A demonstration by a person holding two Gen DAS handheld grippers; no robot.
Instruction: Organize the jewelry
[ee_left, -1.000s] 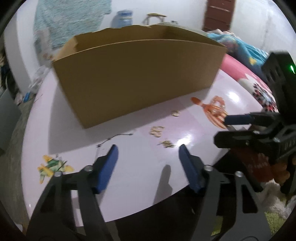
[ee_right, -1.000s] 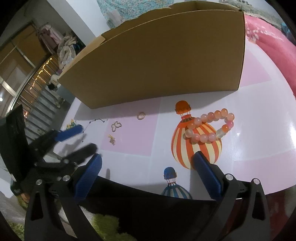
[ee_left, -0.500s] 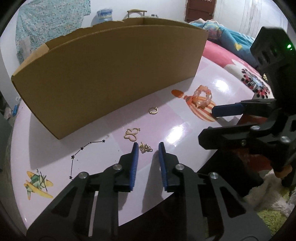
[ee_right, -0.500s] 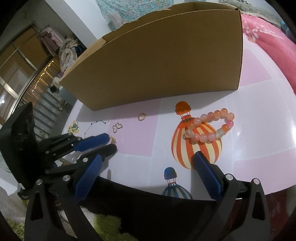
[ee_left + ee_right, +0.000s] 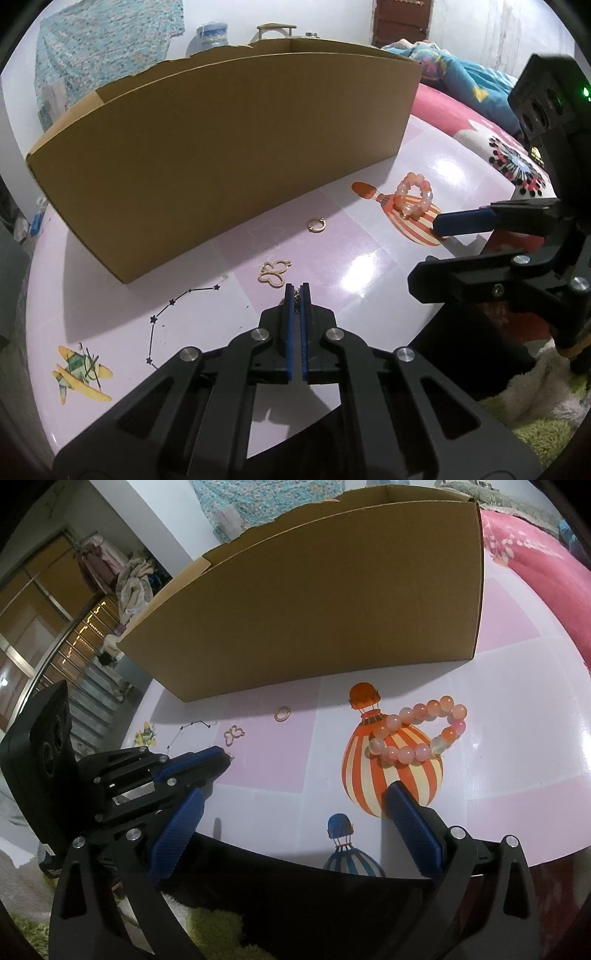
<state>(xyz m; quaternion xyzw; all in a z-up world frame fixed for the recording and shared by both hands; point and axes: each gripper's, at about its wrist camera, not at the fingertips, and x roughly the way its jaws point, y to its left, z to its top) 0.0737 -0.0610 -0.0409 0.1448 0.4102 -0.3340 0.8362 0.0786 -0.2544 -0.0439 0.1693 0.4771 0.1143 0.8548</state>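
Left wrist view: the left gripper [image 5: 295, 291] is pinched closed on a small gold chain piece [image 5: 296, 292], just in front of the cardboard box [image 5: 221, 155] on the table [image 5: 388, 266]. A gold butterfly charm [image 5: 274, 272] and a gold ring [image 5: 317, 225] lie nearer the box.

Right wrist view: the right gripper [image 5: 295, 812] hangs with jaws spread wide, empty. The pink bead bracelet [image 5: 421, 734] lies in front of the box's right end.
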